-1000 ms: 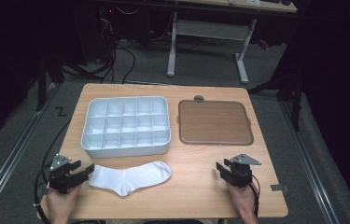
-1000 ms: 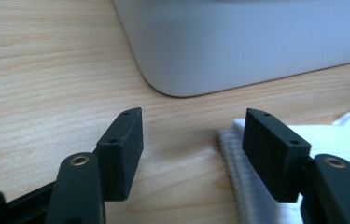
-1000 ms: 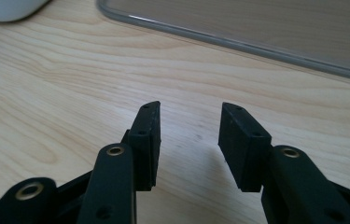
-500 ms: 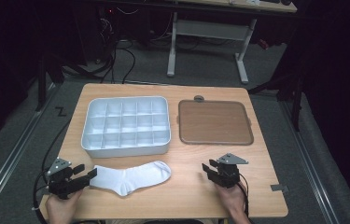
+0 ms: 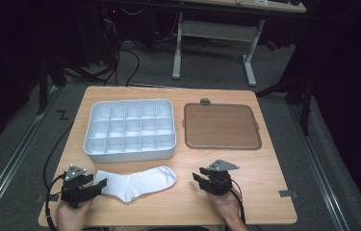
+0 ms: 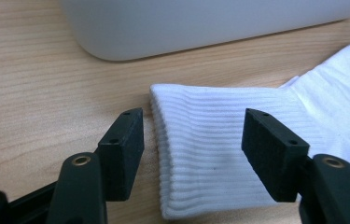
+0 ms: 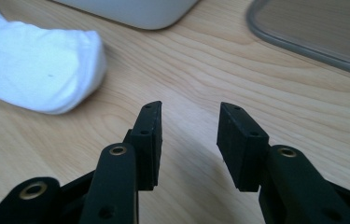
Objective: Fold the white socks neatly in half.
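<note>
Here the worktop (image 5: 264,192) carries a white divided tray (image 5: 131,130) at the back left and a brown flat tray (image 5: 221,126) beside it. In front of the divided tray lies a white sock (image 5: 135,183), flat, its ribbed cuff toward the left gripper (image 6: 193,140). That gripper's jaws stand wide apart, straddling the cuff without pinching it. The right gripper (image 7: 189,135), jaws apart and empty, sits well short of the toe. The cuff lies flat, so closing too high would probably catch only the top layer, or nothing, and drag the sock.
</note>
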Tool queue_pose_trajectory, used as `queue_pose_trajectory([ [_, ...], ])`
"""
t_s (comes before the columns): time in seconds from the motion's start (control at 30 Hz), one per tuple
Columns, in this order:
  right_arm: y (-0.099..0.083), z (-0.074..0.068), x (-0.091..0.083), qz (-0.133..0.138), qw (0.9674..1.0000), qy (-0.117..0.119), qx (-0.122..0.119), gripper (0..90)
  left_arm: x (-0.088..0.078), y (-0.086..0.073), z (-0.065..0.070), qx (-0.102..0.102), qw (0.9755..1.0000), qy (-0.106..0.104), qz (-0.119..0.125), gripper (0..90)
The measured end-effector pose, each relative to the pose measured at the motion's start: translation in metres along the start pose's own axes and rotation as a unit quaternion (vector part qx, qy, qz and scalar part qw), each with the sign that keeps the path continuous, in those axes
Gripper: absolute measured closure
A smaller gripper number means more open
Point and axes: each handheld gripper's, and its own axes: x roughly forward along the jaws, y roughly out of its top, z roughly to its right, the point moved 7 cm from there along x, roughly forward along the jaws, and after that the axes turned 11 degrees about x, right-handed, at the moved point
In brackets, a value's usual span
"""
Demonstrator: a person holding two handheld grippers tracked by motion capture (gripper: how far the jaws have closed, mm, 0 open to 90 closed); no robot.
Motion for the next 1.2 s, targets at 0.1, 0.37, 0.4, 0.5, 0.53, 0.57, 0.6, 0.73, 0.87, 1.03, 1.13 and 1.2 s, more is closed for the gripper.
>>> queue_pose_trajectory([
  [0.1, 0.002, -0.010, 0.004, -0.003, 0.9999, 0.017, -0.001, 60.9, 0.001, -0.003, -0.002, -0.004, 1.0000, 0.005, -0.003, 39.3],
  [0.37, 0.009, -0.036, 0.017, -0.015, 0.9986, 0.047, -0.019, 60.9, 0.003, -0.006, -0.003, -0.008, 0.9999, 0.011, -0.004, 39.3],
  [0.4, 0.010, -0.039, 0.019, -0.014, 0.9983, 0.053, -0.021, 60.9, 0.003, -0.007, -0.003, -0.005, 0.9999, 0.012, -0.003, 39.5],
  [0.5, 0.011, -0.045, 0.023, -0.017, 0.9979, 0.059, -0.021, 60.8, 0.004, -0.008, -0.001, 0.007, 0.9999, 0.015, -0.004, 41.6],
  [0.53, 0.011, -0.046, 0.025, -0.019, 0.9977, 0.061, -0.020, 60.8, 0.003, -0.009, 0.001, 0.009, 0.9999, 0.012, -0.004, 43.4],
  [0.57, 0.012, -0.047, 0.027, -0.019, 0.9977, 0.062, -0.021, 60.8, 0.003, -0.010, 0.002, 0.010, 0.9999, 0.009, -0.005, 45.5],
  [0.6, 0.012, -0.048, 0.028, -0.020, 0.9976, 0.063, -0.021, 60.7, 0.003, -0.010, 0.003, 0.013, 0.9999, 0.007, -0.004, 46.6],
  [0.73, 0.011, -0.050, 0.037, -0.026, 0.9978, 0.057, -0.024, 61.2, 0.002, -0.011, 0.003, 0.017, 0.9998, 0.005, -0.002, 50.0],
  [0.87, 0.010, -0.050, 0.043, -0.036, 0.9977, 0.051, -0.025, 66.9, 0.002, -0.011, 0.004, 0.020, 0.9998, 0.002, -0.005, 54.2],
  [1.03, 0.008, -0.050, 0.045, -0.041, 0.9974, 0.046, -0.037, 76.1, 0.001, -0.012, 0.005, 0.015, 0.9999, -0.005, -0.006, 63.4],
  [1.13, 0.007, -0.051, 0.046, -0.043, 0.9970, 0.047, -0.045, 81.6, 0.001, -0.013, 0.007, 0.014, 0.9998, -0.011, -0.010, 68.5],
  [1.2, 0.006, -0.052, 0.045, -0.046, 0.9968, 0.045, -0.047, 83.4, 0.001, -0.013, 0.008, 0.013, 0.9997, -0.016, -0.014, 70.8],
])
